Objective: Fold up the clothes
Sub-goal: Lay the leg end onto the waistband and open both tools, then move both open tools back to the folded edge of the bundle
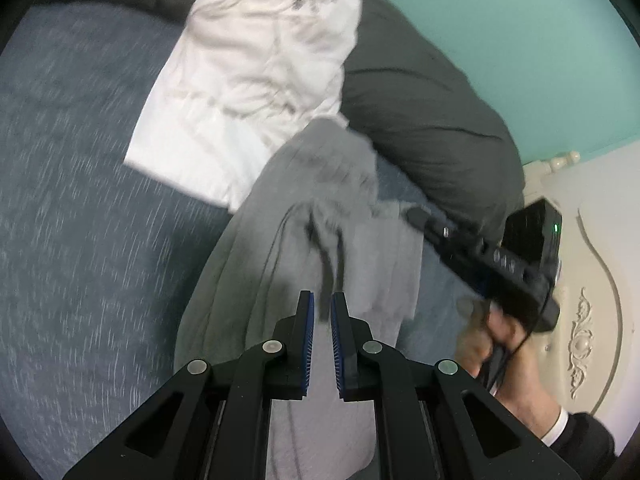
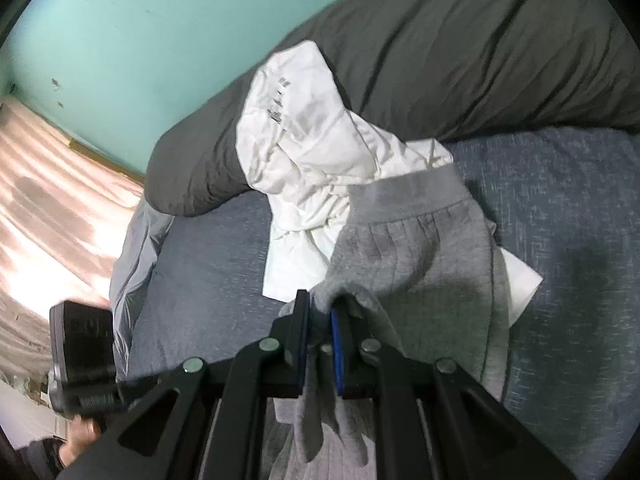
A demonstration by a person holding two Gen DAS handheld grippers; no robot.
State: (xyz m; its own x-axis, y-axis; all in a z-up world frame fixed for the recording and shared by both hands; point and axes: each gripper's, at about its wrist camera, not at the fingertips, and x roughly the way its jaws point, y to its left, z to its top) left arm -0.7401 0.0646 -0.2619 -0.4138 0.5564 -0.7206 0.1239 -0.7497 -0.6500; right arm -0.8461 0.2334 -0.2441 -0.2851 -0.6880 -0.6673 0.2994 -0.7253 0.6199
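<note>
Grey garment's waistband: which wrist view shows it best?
The right wrist view. There the waistband of the grey garment lies sharp and unobstructed, with gathers below it, over the white garment. The left wrist view is motion-blurred: it shows only bunched grey folds, no clear waistband.

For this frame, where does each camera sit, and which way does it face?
Left wrist: on the left tongs, looking down at the grey garment on the blue bedcover; the right hand and sleeve show.
Right wrist: on the right tongs, shut on grey cloth, facing the dark duvet; a hand shows bottom left.
Shared: grey garment, white garment, duvet, teal wall.
</note>
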